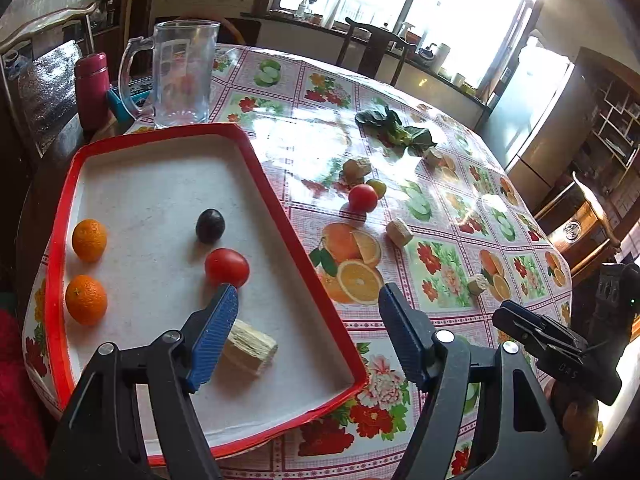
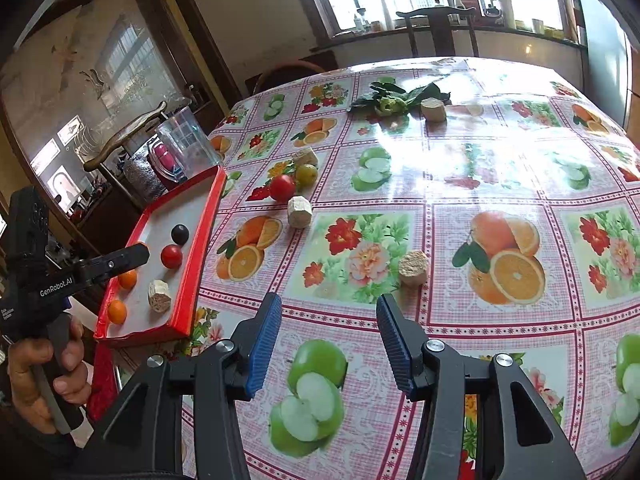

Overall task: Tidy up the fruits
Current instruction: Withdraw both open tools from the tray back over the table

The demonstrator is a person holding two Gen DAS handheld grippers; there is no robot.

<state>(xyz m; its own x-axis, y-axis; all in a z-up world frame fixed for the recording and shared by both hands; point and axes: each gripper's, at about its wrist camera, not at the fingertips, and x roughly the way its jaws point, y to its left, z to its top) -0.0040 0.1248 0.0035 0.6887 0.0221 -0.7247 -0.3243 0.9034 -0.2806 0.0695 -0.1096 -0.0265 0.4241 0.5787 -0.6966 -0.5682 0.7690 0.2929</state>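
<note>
Right gripper (image 2: 326, 346), jaws apart and empty, above the tablecloth; left gripper (image 1: 308, 336), jaws wide and empty, over the red tray (image 1: 264, 168). The loose red fruit (image 2: 282, 187) and the small yellow-green one (image 2: 306, 174), touching or nearly so, lie ahead and left of the right gripper, near the tray's edge. Which hand is nearer is uncertain; probably the left.

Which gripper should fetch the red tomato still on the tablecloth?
Probably the right gripper: open, empty, over the cloth facing the tomato. The left gripper, also open, is at the red tray.
</note>
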